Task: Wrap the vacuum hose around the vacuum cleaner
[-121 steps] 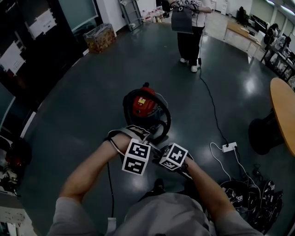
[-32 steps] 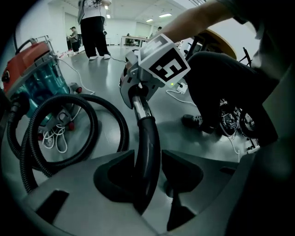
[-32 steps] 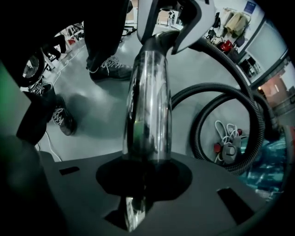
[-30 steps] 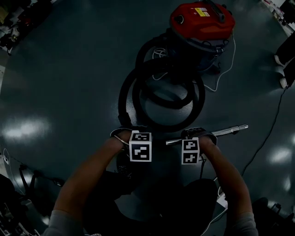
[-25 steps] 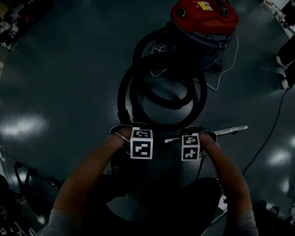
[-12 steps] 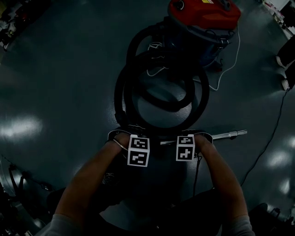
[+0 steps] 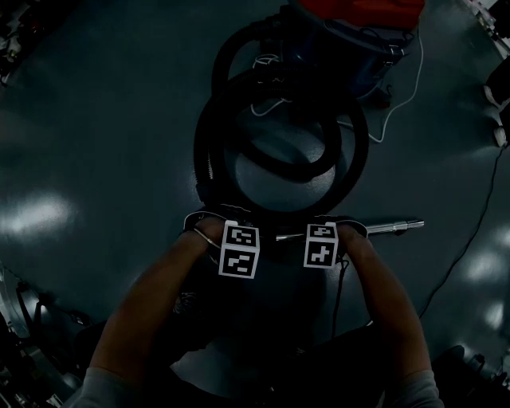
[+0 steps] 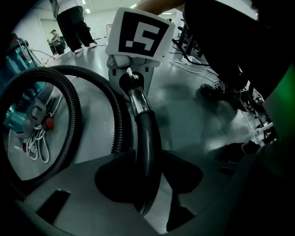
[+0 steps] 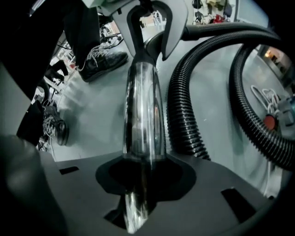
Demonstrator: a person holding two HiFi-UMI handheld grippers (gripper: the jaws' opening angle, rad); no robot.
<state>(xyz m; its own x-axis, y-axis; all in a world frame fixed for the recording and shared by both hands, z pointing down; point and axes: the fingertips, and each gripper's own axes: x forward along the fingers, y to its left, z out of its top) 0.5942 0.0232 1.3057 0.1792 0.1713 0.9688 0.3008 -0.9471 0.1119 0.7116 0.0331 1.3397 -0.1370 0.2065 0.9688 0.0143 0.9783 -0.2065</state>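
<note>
Between the jaws of my left gripper sits the black handle of the wand, and the jaws squeeze it tight. My right gripper is clamped on the shiny metal tube that joins that handle. So my two tools face each other along one straight stick, close together. Just past both grippers, away from me, the black bumpy hose lies on the gray floor in big round loops that cross over each other. One loop runs just beside my right gripper, on its right side, and does not touch the jaws. Farther out past the loops stands the vacuum cleaner with its red top, and the far loop reaches up beside it. A thin white cord is bunched at the foot of the vacuum cleaner, off to the left of my left gripper.
</note>
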